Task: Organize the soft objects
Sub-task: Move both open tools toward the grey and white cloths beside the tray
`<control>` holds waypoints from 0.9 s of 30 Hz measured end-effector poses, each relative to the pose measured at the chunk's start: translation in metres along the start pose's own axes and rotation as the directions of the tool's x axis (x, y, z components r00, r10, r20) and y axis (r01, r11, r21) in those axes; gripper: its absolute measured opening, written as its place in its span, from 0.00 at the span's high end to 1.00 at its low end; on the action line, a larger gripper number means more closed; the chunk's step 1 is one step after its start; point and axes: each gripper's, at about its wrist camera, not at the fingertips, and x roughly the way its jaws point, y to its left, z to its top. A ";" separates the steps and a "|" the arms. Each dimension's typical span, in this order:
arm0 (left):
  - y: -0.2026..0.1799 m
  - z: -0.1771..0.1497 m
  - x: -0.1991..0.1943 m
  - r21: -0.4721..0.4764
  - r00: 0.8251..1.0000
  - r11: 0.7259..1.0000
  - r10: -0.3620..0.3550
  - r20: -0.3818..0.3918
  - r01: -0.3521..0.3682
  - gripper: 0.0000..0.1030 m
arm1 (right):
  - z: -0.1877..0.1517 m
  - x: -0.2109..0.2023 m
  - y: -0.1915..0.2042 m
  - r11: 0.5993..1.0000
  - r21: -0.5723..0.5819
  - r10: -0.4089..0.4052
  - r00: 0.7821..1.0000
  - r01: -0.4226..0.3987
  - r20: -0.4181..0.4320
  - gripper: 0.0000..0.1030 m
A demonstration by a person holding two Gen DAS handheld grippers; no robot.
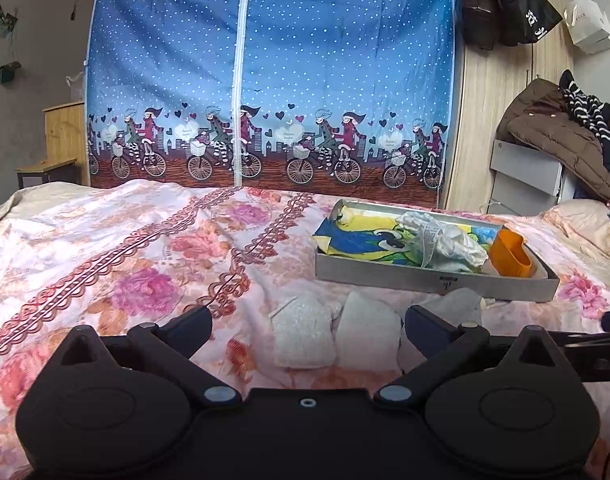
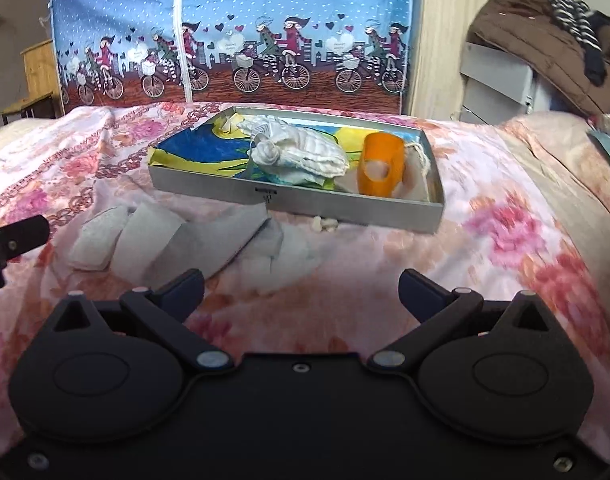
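On the floral bedspread, at about ten o'clock from the right gripper, a row of pale folded cloths lies in front of the grey tray. Leftmost is a small white textured cloth, touching a plain white folded cloth; next comes a larger grey cloth, draped loosely toward the tray's front wall. In the left wrist view the same white textured cloth and its plain neighbour sit at twelve o'clock, between the fingers of the left gripper, whose jaws stand spread wide and hold nothing. The right gripper is likewise spread and empty, hovering above bare bedspread.

Inside the tray, a crumpled white fabric bundle rests on a blue and yellow printed cloth, with an orange cup at the right end.

These cloths look light, limp and thin, and the soft bedding beneath will likely give under pressure. Pinching a folded edge or raised crease seems safer than pressing flat, since a single layer may slip free and unfold when lifted.
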 end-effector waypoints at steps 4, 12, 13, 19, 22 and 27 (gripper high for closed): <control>-0.002 0.001 0.029 0.036 0.997 0.997 -0.063 0.040 0.061 0.01 | 0.011 0.030 0.007 1.000 0.005 0.001 1.000 -0.001 0.028 0.00; -0.001 -0.001 0.083 0.078 0.977 0.975 -0.211 0.015 0.209 0.01 | 0.011 0.065 0.018 0.989 -0.140 0.054 0.998 -0.048 0.040 0.00; -0.002 -0.002 0.090 0.090 0.974 0.971 -0.225 0.005 0.223 0.02 | 0.012 0.069 0.018 0.987 -0.147 0.065 0.997 -0.059 0.042 0.00; 0.002 -0.006 0.113 0.073 0.954 0.952 -0.292 -0.076 0.297 0.07 | 0.011 0.078 0.020 0.978 -0.182 0.118 0.991 -0.106 0.057 0.01; 0.003 -0.009 0.119 0.067 0.945 0.945 -0.313 -0.100 0.320 0.14 | 0.014 0.078 0.022 0.972 -0.204 0.131 0.989 -0.114 0.073 0.06; 0.001 -0.010 0.127 0.058 0.927 0.930 -0.354 -0.124 0.363 0.21 | 0.021 0.083 0.028 0.963 -0.234 0.155 0.985 -0.134 0.073 0.24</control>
